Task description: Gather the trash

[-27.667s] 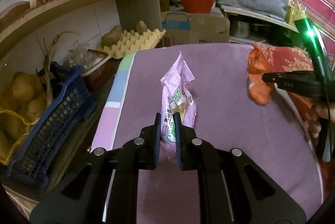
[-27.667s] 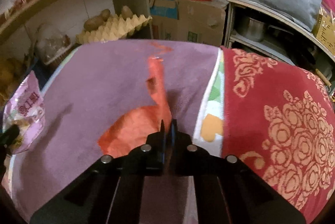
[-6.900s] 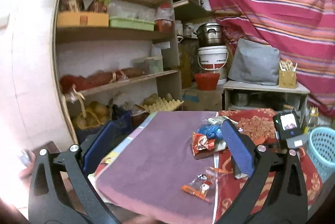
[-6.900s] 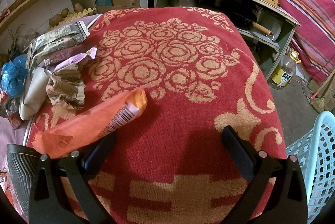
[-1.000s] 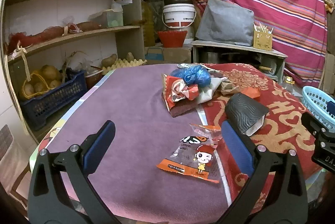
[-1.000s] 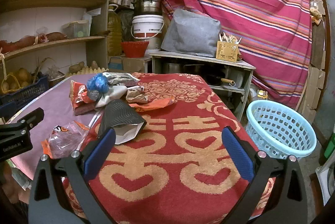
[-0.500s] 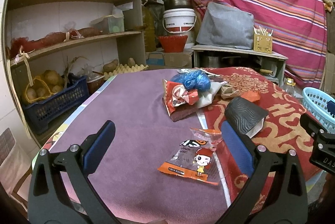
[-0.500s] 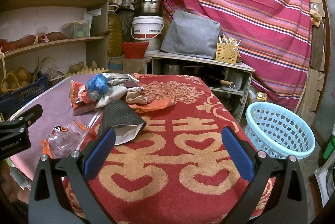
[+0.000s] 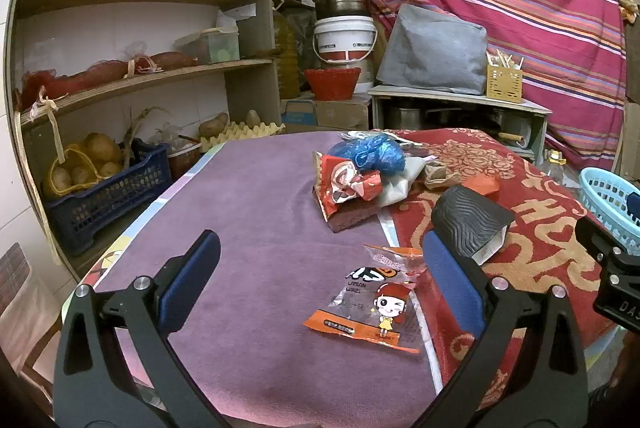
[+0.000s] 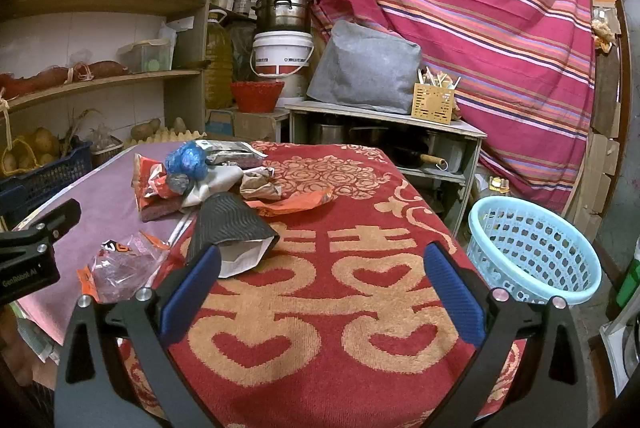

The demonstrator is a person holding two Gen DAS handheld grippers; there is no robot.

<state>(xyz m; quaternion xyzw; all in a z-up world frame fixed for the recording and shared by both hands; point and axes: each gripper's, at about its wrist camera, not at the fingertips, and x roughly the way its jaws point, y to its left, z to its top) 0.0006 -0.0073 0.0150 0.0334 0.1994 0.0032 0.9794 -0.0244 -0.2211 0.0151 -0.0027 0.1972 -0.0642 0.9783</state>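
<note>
Trash lies in a pile on the cloth-covered table: a clear snack wrapper with a cartoon girl [image 9: 374, 298] nearest me, a black ribbed pouch [image 9: 468, 224] [image 10: 228, 224], a red wrapper on a dark block [image 9: 346, 188], a blue plastic bag [image 9: 370, 152] [image 10: 187, 156], crumpled brown paper [image 10: 260, 188] and an orange wrapper [image 10: 296, 206]. My left gripper [image 9: 320, 284] is open, empty, hovering before the cartoon wrapper. My right gripper [image 10: 320, 288] is open, empty, above the red cloth. A light blue basket [image 10: 532, 252] stands on the floor to the right of the table.
Wooden shelves [image 9: 132, 80] with boxes and potatoes line the left wall. A dark blue crate [image 9: 108, 188] sits by the table's left edge. A low shelf with pots [image 10: 384, 132], a white bucket [image 10: 282, 58] and a striped curtain [image 10: 480, 8] stand behind.
Over the last second both grippers drifted slightly back and up from the table, staying open. The trash pile has not moved.
</note>
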